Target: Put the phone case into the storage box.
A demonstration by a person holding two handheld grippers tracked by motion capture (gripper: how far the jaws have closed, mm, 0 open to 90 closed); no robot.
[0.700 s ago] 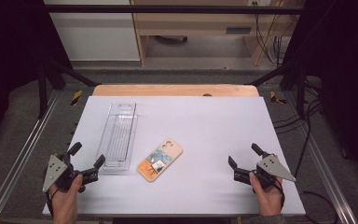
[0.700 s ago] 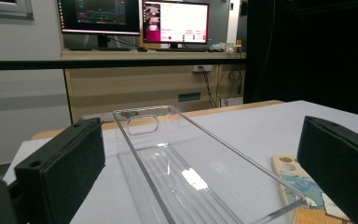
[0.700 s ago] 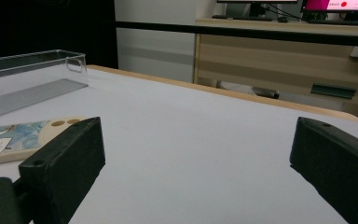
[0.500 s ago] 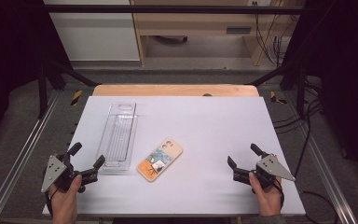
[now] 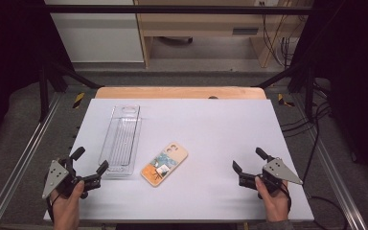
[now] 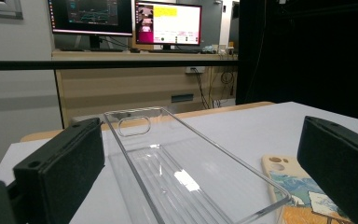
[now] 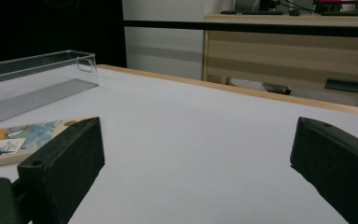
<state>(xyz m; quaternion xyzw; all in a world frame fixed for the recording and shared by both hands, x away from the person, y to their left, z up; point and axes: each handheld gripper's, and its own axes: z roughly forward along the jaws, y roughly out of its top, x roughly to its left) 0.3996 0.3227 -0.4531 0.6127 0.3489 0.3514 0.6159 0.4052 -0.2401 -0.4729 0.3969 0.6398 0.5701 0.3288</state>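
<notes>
A clear plastic tray (image 5: 120, 139) lies lengthwise on the left half of the white table (image 5: 211, 124). Just right of its near end rests a phone case (image 5: 164, 164) with a cream rim and a blue and orange picture. My left gripper (image 5: 90, 161) sits at the near left corner, open, jaws empty and pointing toward the tray's near end. In the left gripper view the tray (image 6: 177, 168) lies between and beyond the jaws, with the case (image 6: 303, 196) at the right. My right gripper (image 5: 249, 160) rests at the near right, open and empty. The case (image 7: 14, 140) shows left of it.
A wooden strip (image 5: 179, 92) runs along the table's far edge. Metal rails (image 5: 24, 153) flank both sides. Beyond stand a wooden desk (image 6: 140, 79) with monitors (image 6: 168, 23) and cables (image 5: 280, 43) on the floor.
</notes>
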